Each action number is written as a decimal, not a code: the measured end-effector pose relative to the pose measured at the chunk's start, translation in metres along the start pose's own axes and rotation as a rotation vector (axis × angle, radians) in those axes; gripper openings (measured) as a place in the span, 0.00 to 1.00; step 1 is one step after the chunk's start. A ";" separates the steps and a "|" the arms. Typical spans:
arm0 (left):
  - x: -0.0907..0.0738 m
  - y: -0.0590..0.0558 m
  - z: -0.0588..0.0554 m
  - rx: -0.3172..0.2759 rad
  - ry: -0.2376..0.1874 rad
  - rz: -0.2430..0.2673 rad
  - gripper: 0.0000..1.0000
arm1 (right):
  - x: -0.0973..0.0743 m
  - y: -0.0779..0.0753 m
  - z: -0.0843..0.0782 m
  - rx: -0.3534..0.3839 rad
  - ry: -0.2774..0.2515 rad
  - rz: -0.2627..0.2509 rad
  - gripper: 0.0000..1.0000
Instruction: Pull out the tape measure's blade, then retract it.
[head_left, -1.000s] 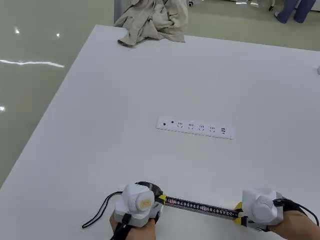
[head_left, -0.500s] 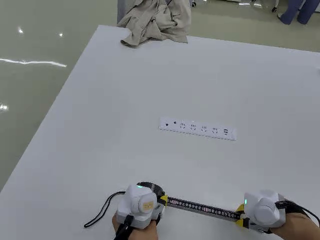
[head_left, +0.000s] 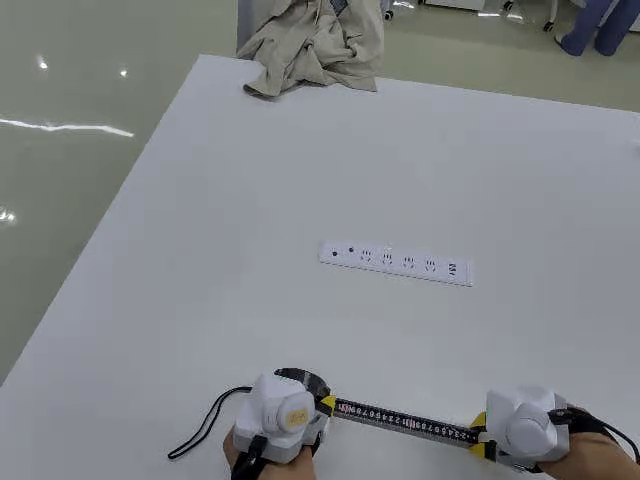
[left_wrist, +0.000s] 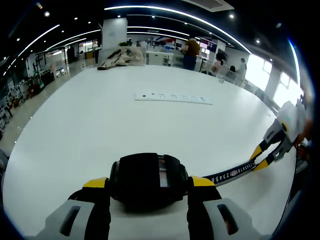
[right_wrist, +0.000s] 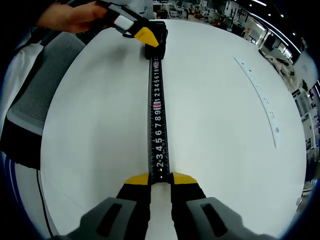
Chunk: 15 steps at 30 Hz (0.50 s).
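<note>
The person holds both tongs low, at the near edge of the white bench (head_left: 300, 180). The two are well apart, one at each end of the pulled-out tape. A hand (head_left: 588, 456) is behind each one, close to the person's body.

The left tongs (left_wrist: 148, 182) are open wide. Their two yellow tips press on the two sides of the black tape measure (left_wrist: 148, 175) and grip it between them. The tape measure sits flat on the bench, near its front edge. A thin black strap (head_left: 200, 432) comes out of it and curls on the bench to the left.

The blade (right_wrist: 157, 115) is out of the tape measure. It runs in a straight line, low over the bench, from the left tongs to the right tongs (right_wrist: 160, 178). The numbers on it face up. The right tongs are almost closed. Their yellow tips pinch the end of the blade, with just the thin blade between them.

Farther away, in the middle of the bench, lies a long white power strip (head_left: 395, 262). At the far edge of the bench lies a crumpled tan cloth (head_left: 315, 45).
</note>
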<state>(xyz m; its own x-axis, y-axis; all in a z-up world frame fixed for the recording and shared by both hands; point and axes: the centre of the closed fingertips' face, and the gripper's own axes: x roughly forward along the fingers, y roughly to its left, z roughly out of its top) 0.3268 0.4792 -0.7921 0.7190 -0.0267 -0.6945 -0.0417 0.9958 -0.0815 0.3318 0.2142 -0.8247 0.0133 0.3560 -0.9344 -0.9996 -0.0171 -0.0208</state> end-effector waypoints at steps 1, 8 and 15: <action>0.000 0.000 0.000 0.001 -0.002 0.000 0.59 | 0.000 0.000 0.002 0.004 -0.009 -0.004 0.14; 0.000 0.000 0.000 0.000 -0.003 -0.002 0.59 | 0.002 -0.001 0.005 0.030 -0.025 -0.013 0.14; 0.000 0.000 0.000 0.002 -0.004 -0.003 0.59 | 0.005 0.000 0.008 0.046 -0.027 -0.001 0.14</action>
<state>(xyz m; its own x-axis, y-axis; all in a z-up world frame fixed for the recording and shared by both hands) 0.3271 0.4794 -0.7921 0.7222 -0.0293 -0.6911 -0.0380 0.9959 -0.0819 0.3319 0.2237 -0.8265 0.0147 0.3815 -0.9243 -0.9997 0.0258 -0.0052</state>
